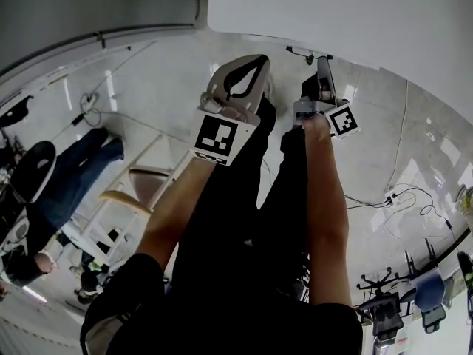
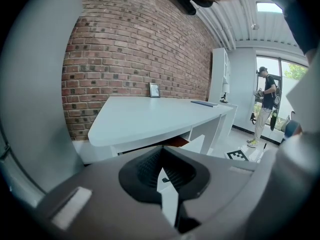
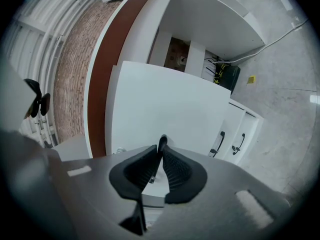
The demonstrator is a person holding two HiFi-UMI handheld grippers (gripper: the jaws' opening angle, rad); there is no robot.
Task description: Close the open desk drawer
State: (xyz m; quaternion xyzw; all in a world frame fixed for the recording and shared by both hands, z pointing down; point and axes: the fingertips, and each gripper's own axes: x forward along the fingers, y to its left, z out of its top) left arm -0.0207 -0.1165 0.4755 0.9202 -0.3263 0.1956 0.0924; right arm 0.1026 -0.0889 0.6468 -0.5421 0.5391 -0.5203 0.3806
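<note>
The drawer (image 2: 183, 142) is seen in the left gripper view just under the white counter (image 2: 150, 116), pulled out so that its brown inside is shown. A brick wall (image 2: 140, 44) is seen behind the counter, and a small framed picture (image 2: 154, 90) is stood on it. The left claw (image 2: 162, 149) is pressed together with nothing in it and is held short of the counter's edge. The right claw (image 3: 161, 146) is set nearly together, and a dark handle (image 3: 161, 139) is pinched at its tips in front of a white panel (image 3: 165, 104). Whether that panel is the drawer's own front cannot be told. Two more black handles (image 3: 219, 142) are seen on white fronts to the right. In the head view both claws are held out ahead, side by side, over a glossy floor (image 1: 170, 80).
</note>
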